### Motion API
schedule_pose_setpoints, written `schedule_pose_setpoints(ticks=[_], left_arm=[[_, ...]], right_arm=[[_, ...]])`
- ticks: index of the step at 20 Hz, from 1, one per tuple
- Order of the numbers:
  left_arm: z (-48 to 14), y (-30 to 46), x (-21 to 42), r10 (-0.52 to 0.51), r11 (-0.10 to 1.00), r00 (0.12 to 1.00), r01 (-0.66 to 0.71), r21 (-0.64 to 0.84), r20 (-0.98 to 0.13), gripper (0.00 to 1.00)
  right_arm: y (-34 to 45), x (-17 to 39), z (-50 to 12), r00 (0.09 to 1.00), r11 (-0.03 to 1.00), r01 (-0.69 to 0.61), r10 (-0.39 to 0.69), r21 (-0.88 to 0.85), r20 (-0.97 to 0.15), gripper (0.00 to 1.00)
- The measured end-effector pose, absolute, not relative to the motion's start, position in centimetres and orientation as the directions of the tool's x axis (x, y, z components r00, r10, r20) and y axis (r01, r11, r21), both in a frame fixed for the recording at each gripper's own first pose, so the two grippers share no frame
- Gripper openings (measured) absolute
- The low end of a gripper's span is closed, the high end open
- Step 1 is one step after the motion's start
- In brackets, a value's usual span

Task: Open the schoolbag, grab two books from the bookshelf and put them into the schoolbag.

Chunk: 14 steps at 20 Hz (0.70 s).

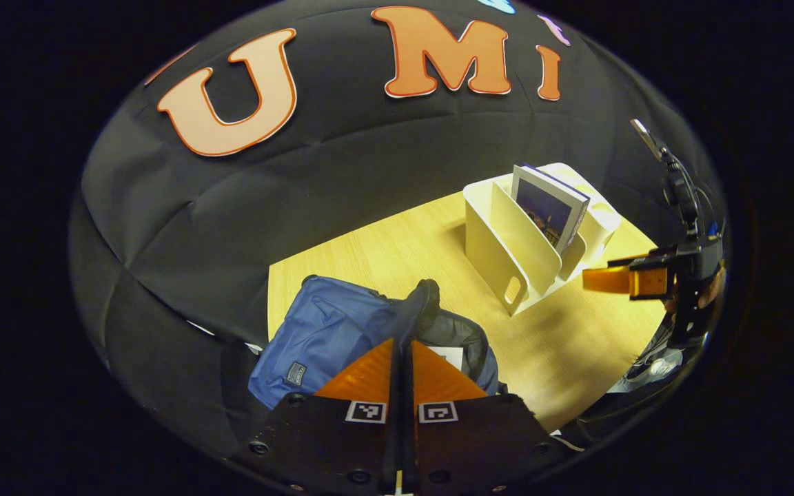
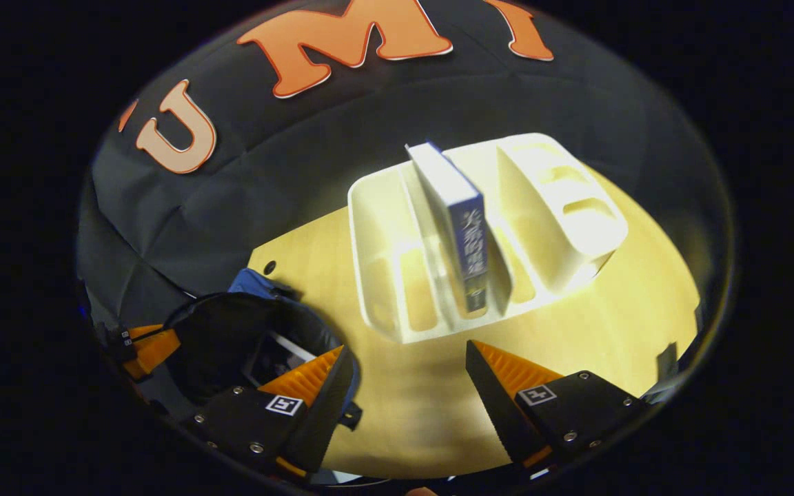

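The blue schoolbag [image 1: 321,331] lies at the table's near left with its mouth open. A book [image 2: 276,358] lies inside the dark opening [image 2: 218,344]. My left gripper [image 1: 400,344] is shut on the bag's dark rim [image 1: 426,296] and holds it up; the right gripper view shows it at the bag's left edge [image 2: 142,348]. In the white bookshelf [image 1: 507,255] one blue-covered book [image 2: 466,234] stands upright in a middle slot. My right gripper [image 2: 405,348] is open just in front of that book, with nothing between its fingers. The left gripper view shows it [image 1: 607,279] to the right of the shelf.
The light wooden table [image 1: 369,255] ends at the black cloth wall behind and to the left. The bookshelf [image 2: 383,275] has several slots, the others bare. Bare tabletop [image 2: 404,399] lies between the bag and the shelf.
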<state>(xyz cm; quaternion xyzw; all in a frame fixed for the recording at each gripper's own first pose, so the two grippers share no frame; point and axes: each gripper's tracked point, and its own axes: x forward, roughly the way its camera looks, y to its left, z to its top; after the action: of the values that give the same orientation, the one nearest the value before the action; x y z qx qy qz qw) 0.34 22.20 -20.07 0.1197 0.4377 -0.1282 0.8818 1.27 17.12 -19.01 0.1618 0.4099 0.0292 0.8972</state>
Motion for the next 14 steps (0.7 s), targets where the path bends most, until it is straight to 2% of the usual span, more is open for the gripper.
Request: schedule_pose_setpoints(ticks=[5,14], left_arm=[[-20.9,22.0,-0.1,-0.136,0.947,0.582,0.314,0.067,-0.802,0.03],[-21.9,22.4,-0.6,-0.155,0.960,0.570,0.279,0.013,-0.807,0.03]], right_arm=[[12.8,5.0,-16.0,0.692,0.986,0.047,0.085,0.162,-0.717,0.97],[11.7,12.0,-13.1,0.680,0.997,-0.039,0.070,0.059,-0.730,0.97]])
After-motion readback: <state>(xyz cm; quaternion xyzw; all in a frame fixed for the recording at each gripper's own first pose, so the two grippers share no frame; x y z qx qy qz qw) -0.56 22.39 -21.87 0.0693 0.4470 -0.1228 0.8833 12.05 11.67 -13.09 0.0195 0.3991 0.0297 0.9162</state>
